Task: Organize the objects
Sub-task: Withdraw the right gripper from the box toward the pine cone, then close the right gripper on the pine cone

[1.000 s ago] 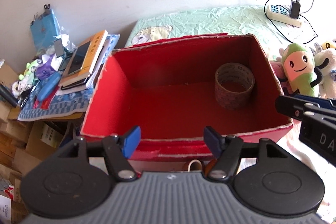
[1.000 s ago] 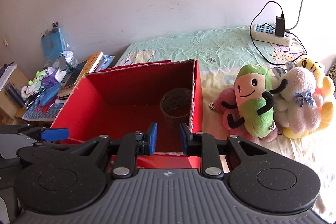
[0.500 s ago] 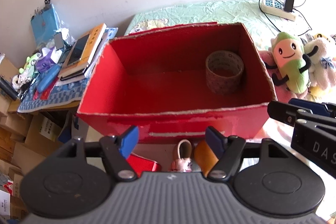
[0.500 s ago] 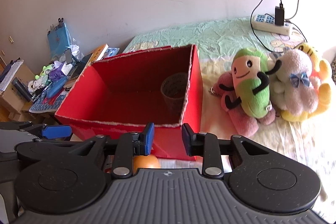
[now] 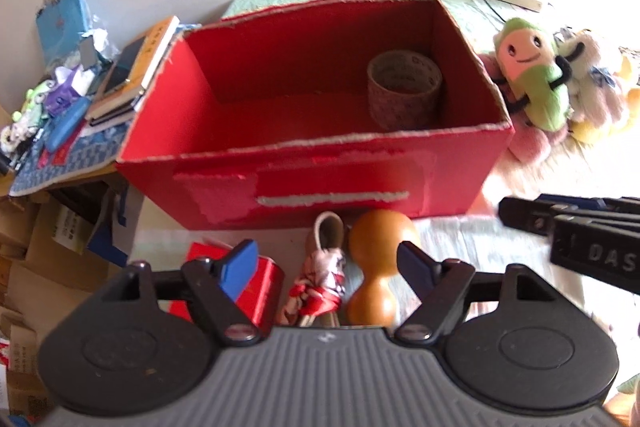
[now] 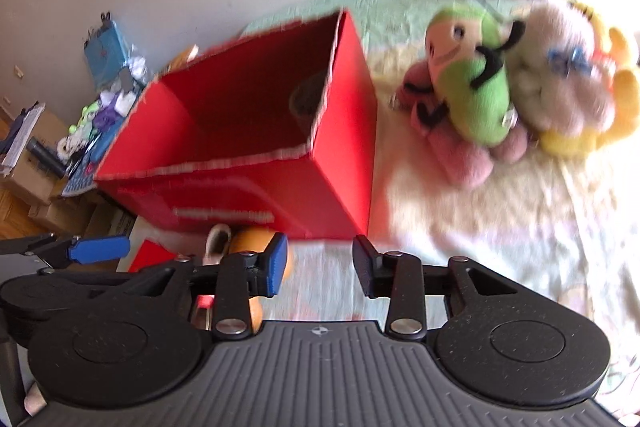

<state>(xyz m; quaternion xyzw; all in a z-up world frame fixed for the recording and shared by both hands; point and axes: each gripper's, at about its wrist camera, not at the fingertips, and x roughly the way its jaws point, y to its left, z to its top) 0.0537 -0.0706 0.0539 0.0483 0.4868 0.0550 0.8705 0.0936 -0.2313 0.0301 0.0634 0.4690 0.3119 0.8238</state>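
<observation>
Both tongs, left [image 5: 328, 265] and right [image 6: 318, 269], gape wide, holding nothing, above the bed [image 6: 480, 219]; tape roll [image 5: 404, 89] stands in the red box's [image 5: 312, 183] far right corner.

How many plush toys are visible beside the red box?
4, clustered right of the red cardboard box: green plush, pink plush beneath, white plush, yellow plush behind. More may be hidden.

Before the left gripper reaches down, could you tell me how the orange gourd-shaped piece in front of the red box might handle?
The orange gourd-shaped piece looks smooth and glossy, so probably rigid and slippery. Its rounded bulbs suggest it may roll if nudged; the narrow waist seems the safest grip.
</observation>
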